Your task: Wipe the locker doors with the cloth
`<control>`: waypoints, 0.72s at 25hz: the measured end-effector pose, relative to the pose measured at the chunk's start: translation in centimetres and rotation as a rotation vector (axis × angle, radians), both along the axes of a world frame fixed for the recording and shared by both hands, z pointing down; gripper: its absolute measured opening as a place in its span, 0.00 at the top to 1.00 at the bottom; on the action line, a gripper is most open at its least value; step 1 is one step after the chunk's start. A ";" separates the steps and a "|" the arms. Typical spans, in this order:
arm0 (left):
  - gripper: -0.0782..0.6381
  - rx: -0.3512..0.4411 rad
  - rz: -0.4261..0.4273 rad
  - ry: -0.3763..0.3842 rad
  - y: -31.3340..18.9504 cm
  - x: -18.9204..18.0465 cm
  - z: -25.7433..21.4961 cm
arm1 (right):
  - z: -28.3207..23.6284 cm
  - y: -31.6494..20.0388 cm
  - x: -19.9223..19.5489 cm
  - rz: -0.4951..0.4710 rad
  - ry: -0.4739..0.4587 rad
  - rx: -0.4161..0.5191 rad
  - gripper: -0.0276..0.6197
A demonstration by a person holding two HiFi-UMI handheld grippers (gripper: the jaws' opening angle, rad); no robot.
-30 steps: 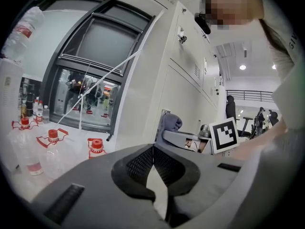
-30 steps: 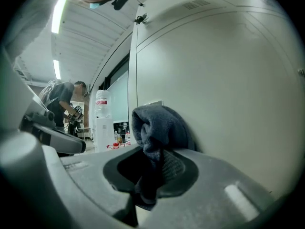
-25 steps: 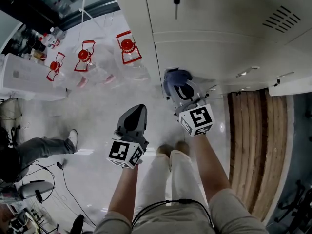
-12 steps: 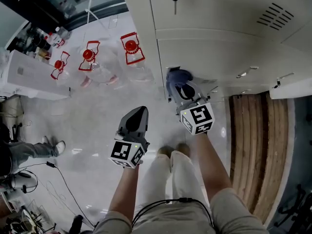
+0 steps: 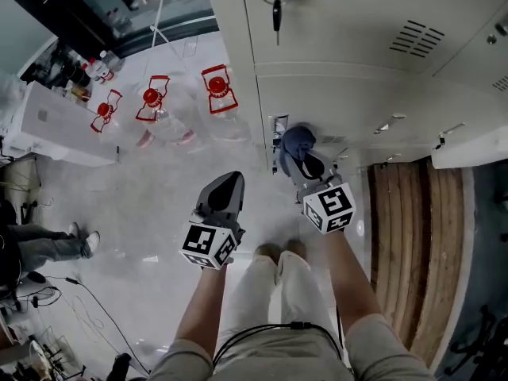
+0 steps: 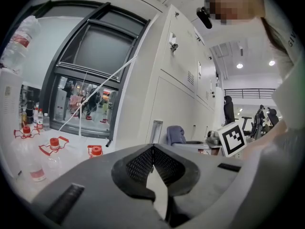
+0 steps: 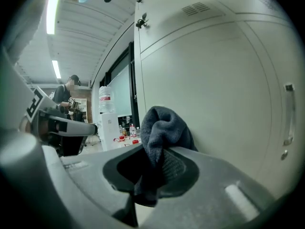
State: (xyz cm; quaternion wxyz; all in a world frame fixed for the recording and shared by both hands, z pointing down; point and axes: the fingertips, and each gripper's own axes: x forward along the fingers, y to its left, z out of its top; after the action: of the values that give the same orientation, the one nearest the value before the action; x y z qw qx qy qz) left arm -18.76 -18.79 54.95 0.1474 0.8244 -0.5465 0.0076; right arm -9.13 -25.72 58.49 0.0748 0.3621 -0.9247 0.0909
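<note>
In the head view, my right gripper [image 5: 305,163] is shut on a dark blue-grey cloth [image 5: 298,142]. The cloth bunches out past the jaws, against or very near the lower grey locker door [image 5: 373,101], close to its left edge. The right gripper view shows the cloth [image 7: 161,126] clamped in the right gripper [image 7: 155,160], with the locker door [image 7: 219,94] just behind it. My left gripper [image 5: 227,187] hangs over the floor to the left, away from the lockers. In its own view the left gripper [image 6: 153,150] is shut on nothing.
A key [image 5: 275,11] hangs in the upper locker door. Three large water bottles with red caps [image 5: 218,86] stand on the floor left of the lockers. A wooden slatted platform [image 5: 405,236] lies to the right. A person's legs [image 5: 44,243] show at far left, and cables [image 5: 87,308] trail on the floor.
The view has shifted, showing more of the upper locker and its key. My right gripper keeps the cloth low on the door near its left edge. The person's legs at left drew back.
</note>
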 end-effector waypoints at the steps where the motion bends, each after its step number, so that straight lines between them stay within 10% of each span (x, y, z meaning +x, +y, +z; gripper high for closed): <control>1: 0.89 0.006 -0.001 0.001 0.0 0.0 -0.7 | -0.6 0.3 0.3 0.000 0.000 0.005 0.86; 18: 0.89 0.061 -0.011 -0.013 1.9 -0.3 -11.8 | -11.7 5.7 6.1 0.022 0.048 0.065 0.87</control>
State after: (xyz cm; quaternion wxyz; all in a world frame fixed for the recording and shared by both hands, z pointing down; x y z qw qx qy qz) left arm -19.01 -16.93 43.20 0.1187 0.8252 -0.5521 -0.0045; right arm -3.06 -20.05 46.79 0.0841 0.3766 -0.9210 0.0529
